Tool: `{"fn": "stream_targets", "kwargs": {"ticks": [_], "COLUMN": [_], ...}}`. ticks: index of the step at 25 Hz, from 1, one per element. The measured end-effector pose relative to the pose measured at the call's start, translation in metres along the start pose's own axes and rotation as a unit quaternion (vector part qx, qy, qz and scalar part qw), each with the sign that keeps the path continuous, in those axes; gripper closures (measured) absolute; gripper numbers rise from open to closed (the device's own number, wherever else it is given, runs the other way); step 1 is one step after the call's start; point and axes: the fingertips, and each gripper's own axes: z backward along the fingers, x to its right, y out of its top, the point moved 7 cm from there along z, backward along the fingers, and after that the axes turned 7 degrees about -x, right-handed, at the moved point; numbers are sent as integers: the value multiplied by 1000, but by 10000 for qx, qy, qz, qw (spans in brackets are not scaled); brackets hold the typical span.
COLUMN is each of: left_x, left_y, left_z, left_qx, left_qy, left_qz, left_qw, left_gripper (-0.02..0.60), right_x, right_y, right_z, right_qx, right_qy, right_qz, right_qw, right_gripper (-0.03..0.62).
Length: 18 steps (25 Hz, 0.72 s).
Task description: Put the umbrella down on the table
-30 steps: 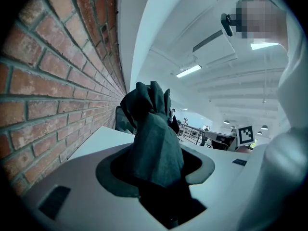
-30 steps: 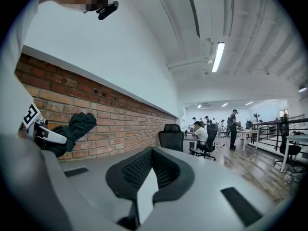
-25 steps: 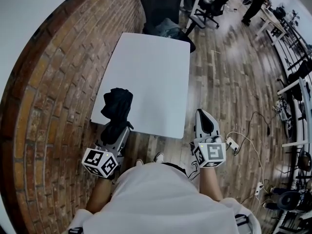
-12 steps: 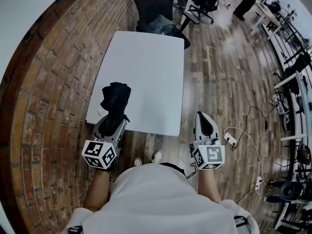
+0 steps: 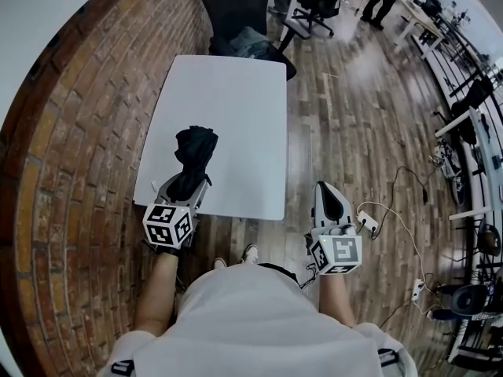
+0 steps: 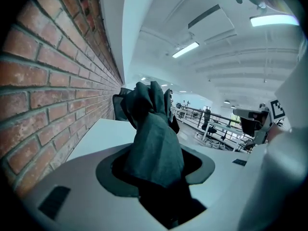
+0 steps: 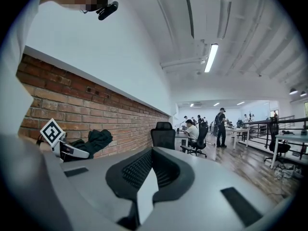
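Because the task is to lay the umbrella (image 5: 195, 151) flat, the left gripper (image 5: 190, 188) holds it low and reaches in over the near left corner of the white table (image 5: 240, 104). Its jaws are clenched on the lower end of the folded dark fabric bundle, so the bulk of the bundle sticks out ahead of the jaws and over the tabletop. In the left gripper view the cloth fills the gap between the pads and bunches up beyond them, with the table surface running away underneath. Whether the far end of the umbrella already rests on the table or hangs just above it cannot be told from either view. Holding it by one end looks sensible: the free end can meet the surface first and the rest can then be lowered along the table's length. The right gripper (image 5: 329, 196) has no part in this. It hangs off the table's near right corner, over the wooden floor (image 5: 354, 124), with its jaws drawn together and nothing between them, probably kept there to stay clear. The rest of the tabletop is bare, so the umbrella can go down anywhere past the corner. A black office chair (image 5: 236, 6) stands at the table's far end, and a brick wall (image 5: 71, 132) runs along the table's left side, close enough that the left gripper has little room on that side.
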Motion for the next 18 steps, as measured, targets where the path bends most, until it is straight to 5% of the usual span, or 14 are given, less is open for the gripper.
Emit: {"fn": "stream_targets", "kwargs": {"ticks": [11,18], "left_x": [-20,-22], "left_y": [-24,-29], "left_z": [-75,-112], "left_qx": [-824,-1210], "left_qy": [-200,-107], "left_qz": [520,413], "left_qw": [9950,9917], "left_gripper": [348,348], "right_x": [12,17], "right_y": [-5,-3], "right_z": [7,5], "right_qx": [-88,-105], "right_qy": [-257,-266], "right_qz": [-63,-60], "right_qw": [9996,9996], "right_gripper": [574,574]}}
